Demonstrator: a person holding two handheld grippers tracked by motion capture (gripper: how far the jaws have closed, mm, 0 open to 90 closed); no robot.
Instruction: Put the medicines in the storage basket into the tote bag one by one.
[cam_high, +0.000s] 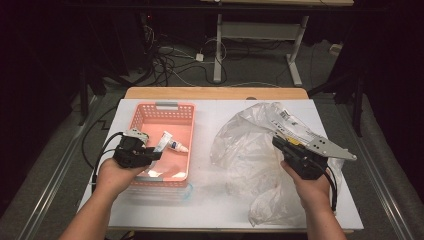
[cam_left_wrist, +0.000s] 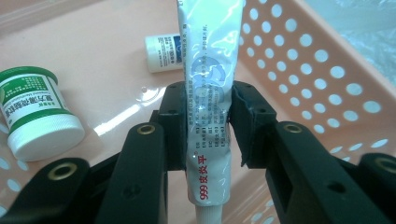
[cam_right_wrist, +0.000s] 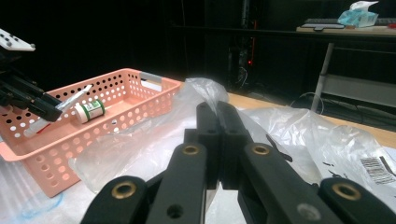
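A white ointment tube (cam_left_wrist: 210, 88) with red print stands upright between the jaws of my left gripper (cam_left_wrist: 208, 116), which is shut on it. In the high view that gripper (cam_high: 156, 154) holds the tube (cam_high: 167, 141) over the pink perforated basket (cam_high: 162, 106). A white jar with a green label (cam_left_wrist: 39, 112) and a small white container (cam_left_wrist: 163, 51) lie on the basket floor. My right gripper (cam_high: 277, 141) is shut on an edge of the crumpled clear plastic bag (cam_high: 245, 145). Its jaws (cam_right_wrist: 217, 107) stand together with the bag film (cam_right_wrist: 140, 149) bunched at their tips.
The basket (cam_right_wrist: 56, 154) sits on the left half of the white table (cam_high: 210, 205), the bag on the right half. Printed labels (cam_high: 285, 116) show on the bag's far side. Beyond the table's wooden far edge (cam_high: 215, 93) are floor cables and a desk frame (cam_high: 218, 50).
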